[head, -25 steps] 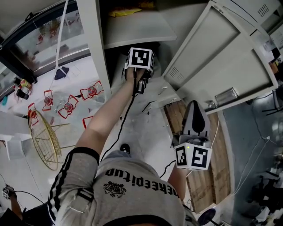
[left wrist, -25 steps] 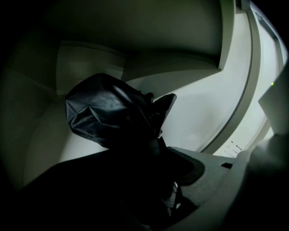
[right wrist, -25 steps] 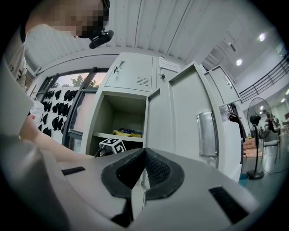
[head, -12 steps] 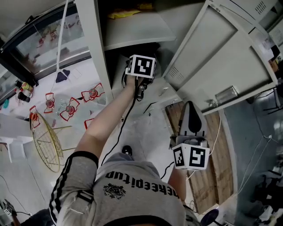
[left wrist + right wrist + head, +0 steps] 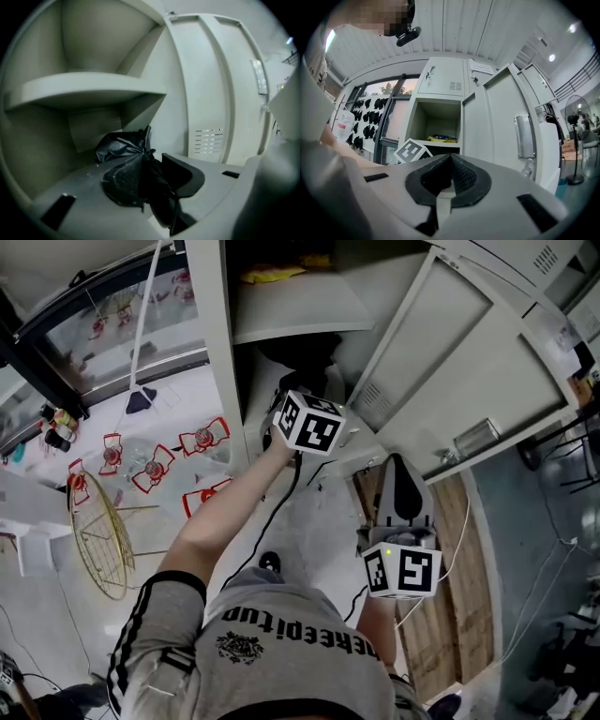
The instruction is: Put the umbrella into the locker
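Note:
The black folded umbrella lies crumpled on the floor of the locker's lower compartment, under the shelf. My left gripper hovers just in front of it, tilted down. Its jaws are half apart and closing, and the pads are not pressing on the umbrella. In the head view its marker cube sits at the compartment's mouth and hides the jaws. My right gripper hangs lower right, in front of the open door. Its fingers meet, with nothing between them.
A yellow item lies in the upper compartment. A wooden pallet lies on the floor under the door. A gold wire basket and red paper cuttings are on the left. A fan stands at the right.
The left gripper has lifted, rolled and drawn back a little from the compartment. Its cube now shows two faces. The right gripper has stayed almost where it was.

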The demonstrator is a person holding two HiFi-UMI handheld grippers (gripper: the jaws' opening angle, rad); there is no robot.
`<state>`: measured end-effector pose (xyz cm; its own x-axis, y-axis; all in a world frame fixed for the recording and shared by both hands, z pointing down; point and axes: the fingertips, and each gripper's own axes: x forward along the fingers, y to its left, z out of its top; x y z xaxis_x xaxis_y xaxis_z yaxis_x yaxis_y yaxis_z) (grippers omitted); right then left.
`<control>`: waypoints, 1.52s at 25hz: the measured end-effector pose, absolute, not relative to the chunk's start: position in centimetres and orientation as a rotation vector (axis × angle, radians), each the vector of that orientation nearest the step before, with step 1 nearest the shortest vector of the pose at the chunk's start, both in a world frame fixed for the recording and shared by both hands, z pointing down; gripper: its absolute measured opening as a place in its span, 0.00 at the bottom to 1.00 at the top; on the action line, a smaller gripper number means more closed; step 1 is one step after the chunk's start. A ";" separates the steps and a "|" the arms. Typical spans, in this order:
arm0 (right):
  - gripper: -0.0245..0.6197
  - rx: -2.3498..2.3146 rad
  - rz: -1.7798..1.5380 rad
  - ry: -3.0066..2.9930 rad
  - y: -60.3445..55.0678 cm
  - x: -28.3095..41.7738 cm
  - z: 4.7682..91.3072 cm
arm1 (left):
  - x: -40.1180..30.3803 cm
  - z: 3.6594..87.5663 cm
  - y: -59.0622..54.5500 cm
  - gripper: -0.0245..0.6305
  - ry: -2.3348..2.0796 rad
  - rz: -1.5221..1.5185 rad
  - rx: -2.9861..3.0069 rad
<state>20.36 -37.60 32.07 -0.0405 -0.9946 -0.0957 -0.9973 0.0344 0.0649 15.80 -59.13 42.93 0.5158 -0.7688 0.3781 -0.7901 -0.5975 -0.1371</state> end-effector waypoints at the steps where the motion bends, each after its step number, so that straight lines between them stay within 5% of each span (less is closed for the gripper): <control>1: 0.04 -2.150 0.181 2.253 -37.5 20.2 32.0 | 15.7 42.5 -58.6 0.23 -1.394 0.615 2.715; 8: 0.04 -2.078 0.190 2.325 -36.7 19.0 31.4 | 14.8 39.7 -54.5 0.05 -1.489 0.528 2.835; 38: 0.04 -1.895 0.247 2.426 -30.1 16.6 28.6 | 5.1 30.0 -37.2 0.04 -1.527 -0.069 2.843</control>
<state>16.61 -30.10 28.64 -0.2463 -0.9591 -0.1398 -0.9676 0.2349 0.0929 5.05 -37.23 29.99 0.5524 -0.8299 -0.0782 -0.8336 -0.5496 -0.0554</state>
